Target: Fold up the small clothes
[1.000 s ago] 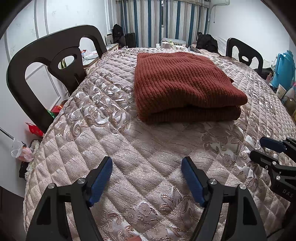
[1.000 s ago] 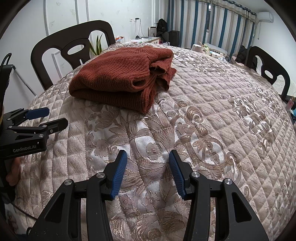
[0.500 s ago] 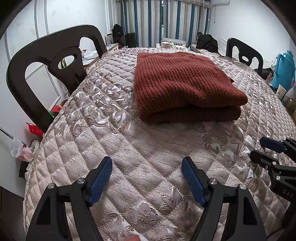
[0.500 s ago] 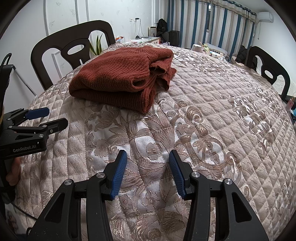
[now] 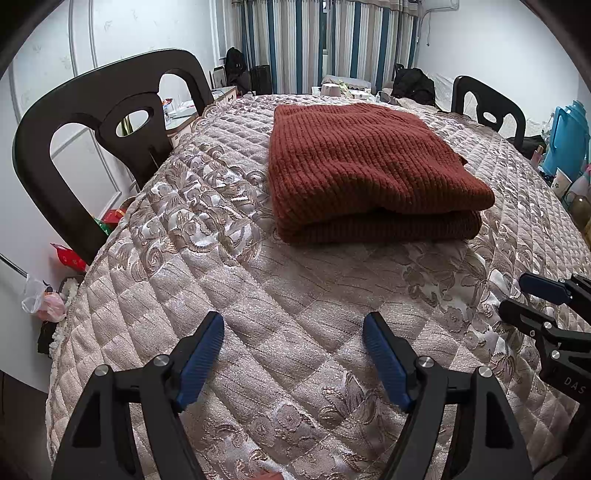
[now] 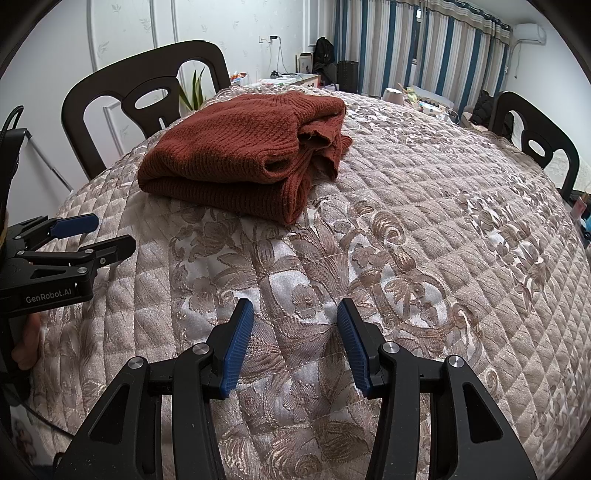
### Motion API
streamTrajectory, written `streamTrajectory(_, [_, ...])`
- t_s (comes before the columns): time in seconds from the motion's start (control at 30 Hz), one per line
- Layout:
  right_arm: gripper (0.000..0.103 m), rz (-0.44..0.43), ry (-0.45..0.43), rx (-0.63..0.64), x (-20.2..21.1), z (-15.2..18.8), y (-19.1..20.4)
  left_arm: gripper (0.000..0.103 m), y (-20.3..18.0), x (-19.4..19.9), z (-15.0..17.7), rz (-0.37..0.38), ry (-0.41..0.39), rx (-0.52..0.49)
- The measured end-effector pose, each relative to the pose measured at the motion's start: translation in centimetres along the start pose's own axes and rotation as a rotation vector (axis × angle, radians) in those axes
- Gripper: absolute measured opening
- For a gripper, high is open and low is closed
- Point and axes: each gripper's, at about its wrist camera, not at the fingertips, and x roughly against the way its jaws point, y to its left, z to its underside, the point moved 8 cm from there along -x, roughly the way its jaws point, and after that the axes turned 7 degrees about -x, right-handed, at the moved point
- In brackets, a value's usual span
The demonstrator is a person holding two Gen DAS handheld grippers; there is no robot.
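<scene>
A rust-red ribbed knit sweater (image 5: 365, 170) lies folded on the far half of the quilted, floral-patterned table (image 5: 295, 302). Near it, the left tool (image 5: 293, 345) and right tool (image 6: 295, 332) hover with blue ridged pads apart, empty. The left tool's side reads "GenRobot.AI".

Home dining room: quilted tablecloth (image 5: 303, 295), dark chairs (image 5: 110, 122), striped curtains (image 5: 314, 40).

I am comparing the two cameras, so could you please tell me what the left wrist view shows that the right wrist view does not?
Only the left wrist view shows the sweater's smooth folded edge and a blue container at far right. Only the right wrist view shows the sweater's loose, bunched side, a potted plant and an air conditioner. Both show the quilted tablecloth, dark chairs, striped curtains and both open hand-held grippers: left, right.
</scene>
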Motion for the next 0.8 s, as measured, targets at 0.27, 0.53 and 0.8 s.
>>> streamTrajectory(0.27, [0.048, 0.000, 0.000, 0.000, -0.02, 0.00, 0.02, 0.080, 0.00, 0.00, -0.02, 0.000, 0.000, -0.001])
streamTrajectory(0.53, [0.048, 0.000, 0.000, 0.000, 0.00, 0.01, -0.01, 0.080, 0.02, -0.02, -0.02, -0.003, 0.001, 0.000])
streamTrajectory(0.8, [0.048, 0.000, 0.000, 0.000, -0.01, 0.01, -0.01, 0.081, 0.12, -0.09, 0.01, -0.013, 0.003, 0.001])
